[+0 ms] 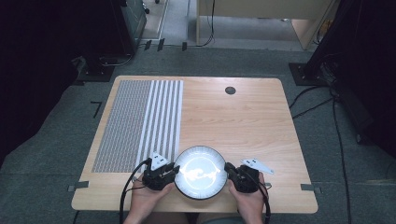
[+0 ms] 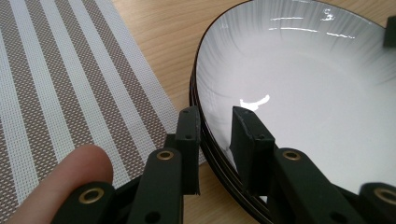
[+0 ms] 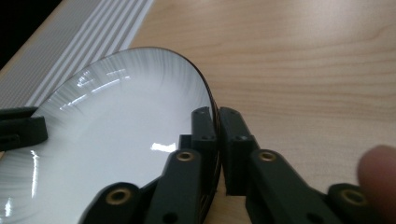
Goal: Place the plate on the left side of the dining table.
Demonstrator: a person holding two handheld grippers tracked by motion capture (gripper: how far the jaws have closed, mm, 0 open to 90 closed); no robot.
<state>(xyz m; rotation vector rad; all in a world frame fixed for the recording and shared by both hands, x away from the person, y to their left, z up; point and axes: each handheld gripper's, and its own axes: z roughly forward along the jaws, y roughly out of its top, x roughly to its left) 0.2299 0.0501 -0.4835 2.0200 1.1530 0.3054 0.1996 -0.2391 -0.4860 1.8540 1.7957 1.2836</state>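
Striped placemat (image 1: 137,123) is lying on the left half of the surface (image 1: 243,116), just beside the plate and untouched

Left claw (image 2: 215,126) is being held at the plate's left rim, jaws straddling the edge, one outside, one over the inner face. A gap is showing between the jaws and the rim in the left gripper view, so it is being read as narrow but not yet clamped

Plate (image 1: 201,171), white with a dark rim, is sitting at the near edge of the surface, between the two claws. It cannot be told whether it is being lifted or is resting flat

Right claw (image 3: 217,122) is being pressed onto the plate's right rim, jaws closed tight on the edge in the right gripper view

Judged step: two-sided rim grasp ahead of a lift, likely toward the placemat

To be done well:
- left jaws are being closed fully before any lift, otherwise load is being carried by one side only
- both claws are being raised together, plate kept level
- glazed rim is looking slippery, so the grip is being seated deep, not at the jaw tips
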